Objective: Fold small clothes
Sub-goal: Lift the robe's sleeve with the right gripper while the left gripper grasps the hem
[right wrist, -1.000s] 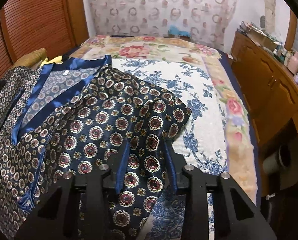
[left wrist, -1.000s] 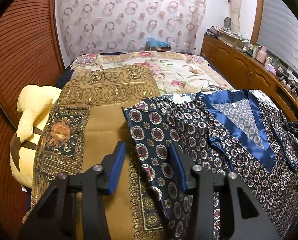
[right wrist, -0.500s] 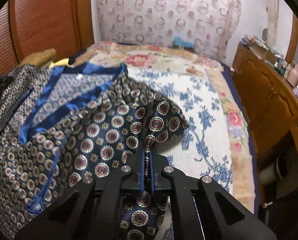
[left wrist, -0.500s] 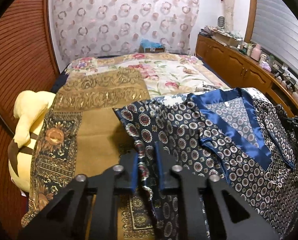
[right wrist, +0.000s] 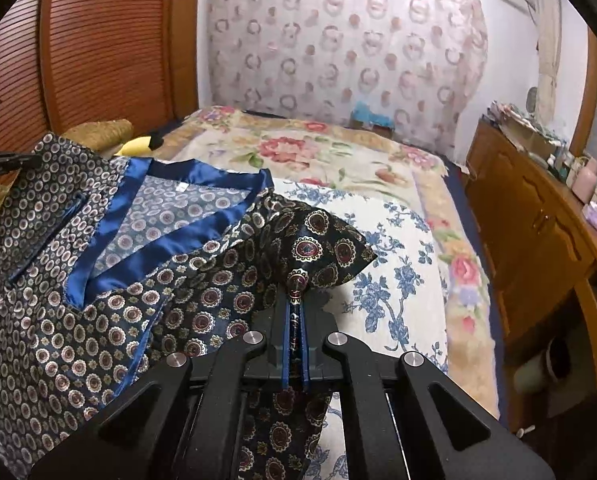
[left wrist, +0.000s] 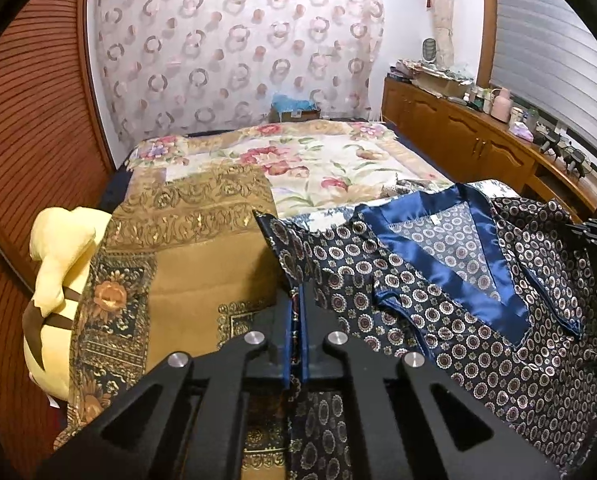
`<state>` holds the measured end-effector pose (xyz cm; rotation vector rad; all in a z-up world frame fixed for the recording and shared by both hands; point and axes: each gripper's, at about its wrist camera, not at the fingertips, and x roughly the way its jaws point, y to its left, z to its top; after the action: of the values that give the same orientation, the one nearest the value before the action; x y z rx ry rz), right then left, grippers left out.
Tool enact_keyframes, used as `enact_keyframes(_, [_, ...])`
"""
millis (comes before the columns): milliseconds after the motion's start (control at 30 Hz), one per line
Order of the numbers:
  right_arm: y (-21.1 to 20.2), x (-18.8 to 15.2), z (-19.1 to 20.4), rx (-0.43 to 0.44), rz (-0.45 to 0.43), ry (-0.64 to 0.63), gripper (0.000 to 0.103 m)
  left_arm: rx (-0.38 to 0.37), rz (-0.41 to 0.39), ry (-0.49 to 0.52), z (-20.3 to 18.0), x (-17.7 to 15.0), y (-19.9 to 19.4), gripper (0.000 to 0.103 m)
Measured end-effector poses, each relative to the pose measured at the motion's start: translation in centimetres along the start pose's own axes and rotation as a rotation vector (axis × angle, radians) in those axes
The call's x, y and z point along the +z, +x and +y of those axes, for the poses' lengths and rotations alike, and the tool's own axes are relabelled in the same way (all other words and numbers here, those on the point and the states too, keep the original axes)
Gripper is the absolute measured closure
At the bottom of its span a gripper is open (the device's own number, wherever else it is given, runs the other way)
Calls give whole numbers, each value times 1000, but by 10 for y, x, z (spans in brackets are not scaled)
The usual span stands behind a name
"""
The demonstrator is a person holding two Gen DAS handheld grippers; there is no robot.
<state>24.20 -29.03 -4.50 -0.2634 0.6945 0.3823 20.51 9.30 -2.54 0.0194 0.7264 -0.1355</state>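
Both sleeves now rise off the bed (left wrist: 338, 160): the left gripper (left wrist: 297, 320) and right gripper (right wrist: 295, 320) have their jaws clenched on the patterned pajama top (left wrist: 438, 300). Folding has barely begun; every fold remains.

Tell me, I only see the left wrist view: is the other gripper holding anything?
Observer: Yes. The right gripper is shut on a sleeve of the shirt.
Operator: Is that sleeve lying flat?
Observer: No. It rises in a bunched peak from the fingers, above the blue-flowered cover.
Operator: Anything on the floor over there?
Observer: A pale rounded thing lies beside the cabinet; I cannot tell what it is.
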Motion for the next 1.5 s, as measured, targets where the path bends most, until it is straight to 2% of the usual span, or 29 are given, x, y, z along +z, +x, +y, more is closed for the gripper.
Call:
enact_keyframes(133, [1, 8, -5, -27, -11, -13, 103, 12, -39, -13, 1, 14, -6, 103])
enact_keyframes(233, [0, 25, -13, -66, -37, -31, 103, 13, -87, -13, -1, 37, -16, 103])
enact_keyframes(400, [-2, 75, -34, -142, -86, -55, 103, 26, -174, -11, 1, 85, -31, 103])
enact_keyframes(567, [-1, 129, -52, -230, -132, -83, 103, 99, -243, -11, 12, 134, -35, 103])
enact_keyframes(700, [1, 159, -69, -302, -155, -70, 103, 153, -273, -17, 26, 152, -31, 103])
enact_keyframes(767, [6, 166, -75, -313, -149, -55, 103, 152, -261, -18, 30, 150, -24, 103])
enact_keyframes(833, [12, 163, -78, -286, -130, -38, 103, 151, -232, -15, 34, 139, -16, 103])
enact_keyframes(1000, [16, 135, -59, -214, -91, -55, 103, 126, -194, -15, 34, 104, -14, 103])
enact_keyframes(1133, [11, 112, -40, -174, -81, -67, 103, 106, -197, -12, 28, 79, -27, 103])
enact_keyframes(1500, [-52, 62, -15, -110, -153, -61, 103, 44, -227, -6, 12, 7, -83, 103])
